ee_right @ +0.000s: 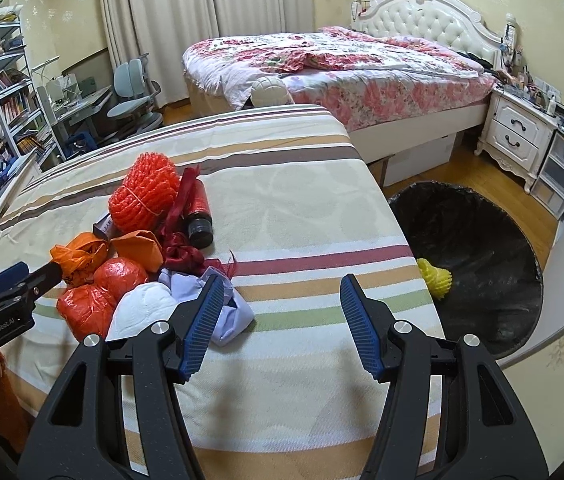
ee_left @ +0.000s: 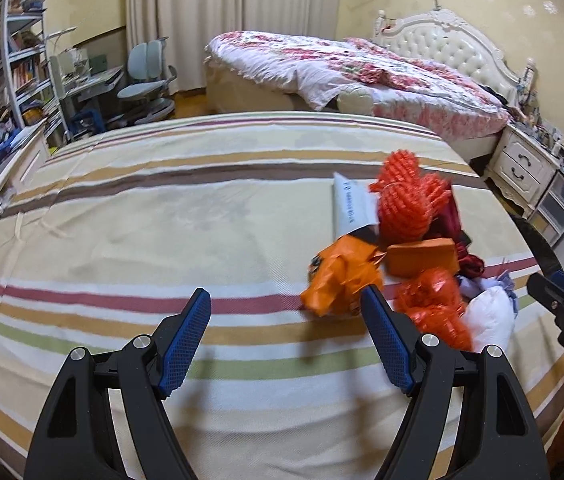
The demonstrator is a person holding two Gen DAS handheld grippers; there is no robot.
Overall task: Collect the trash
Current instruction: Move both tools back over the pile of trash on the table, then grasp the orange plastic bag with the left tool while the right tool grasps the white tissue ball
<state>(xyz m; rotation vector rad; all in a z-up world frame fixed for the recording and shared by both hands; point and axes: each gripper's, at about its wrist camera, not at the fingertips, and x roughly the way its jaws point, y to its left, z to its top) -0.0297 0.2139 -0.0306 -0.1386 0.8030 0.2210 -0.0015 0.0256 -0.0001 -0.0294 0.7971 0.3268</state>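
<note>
Trash sits in one heap on the striped bedspread (ee_right: 282, 208), toward its left half in the right wrist view and well apart from the bin. Counted there: one ball of orange netting (ee_right: 143, 194) at the far end, one dark red bottle (ee_right: 197, 212) lying just right of it with its black cap toward the near side, one strip of dark red ribbon (ee_right: 179, 236) draped beside the bottle, one crumpled orange bag (ee_right: 77, 258), one orange box (ee_right: 137, 250), two orange plastic bundles (ee_right: 121, 274) (ee_right: 83, 308), one white wad (ee_right: 143, 308) and one pale lilac wad (ee_right: 225, 312) nearest the front. A white printed packet (ee_left: 348, 204) also shows behind the netting in the left wrist view, so ten pieces in all that I can count.

One black-lined bin (ee_right: 478, 248) stands on the floor off the right edge of the bed, with one yellow ridged object (ee_right: 436, 278) inside it.

Two claws are in view. Left claw (ee_left: 286, 300) is spread wide with nothing between its pads; its right finger lies just in front of the orange bag. Right claw (ee_right: 279, 286) is spread too, empty, its left finger overlapping the lilac wad in the picture; whether it touches I cannot tell.
</note>
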